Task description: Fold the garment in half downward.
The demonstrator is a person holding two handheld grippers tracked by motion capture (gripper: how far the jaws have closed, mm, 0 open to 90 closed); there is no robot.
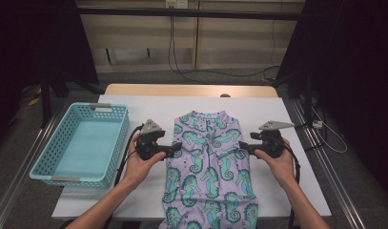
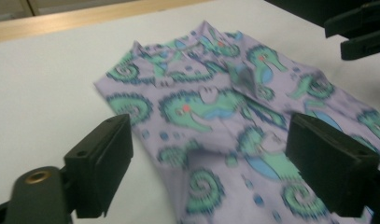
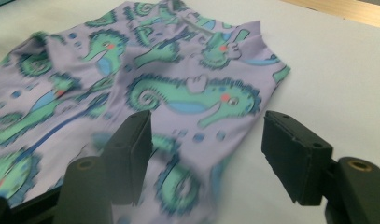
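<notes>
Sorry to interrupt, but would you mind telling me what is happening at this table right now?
A person is working on a purple seahorse-print garment spread on the white table, with a gripper in each hand. The left gripper is at the garment's left edge and the right gripper at its right edge. Both stand open above the cloth and hold nothing, as the gripper views show. The sides look folded inward. A light blue basket sits to the left with nothing in it.

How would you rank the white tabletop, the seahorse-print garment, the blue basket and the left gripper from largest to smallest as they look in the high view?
1. white tabletop
2. seahorse-print garment and blue basket: they look about alike in area, so I would not rank them.
3. left gripper, clearly the smallest.
</notes>
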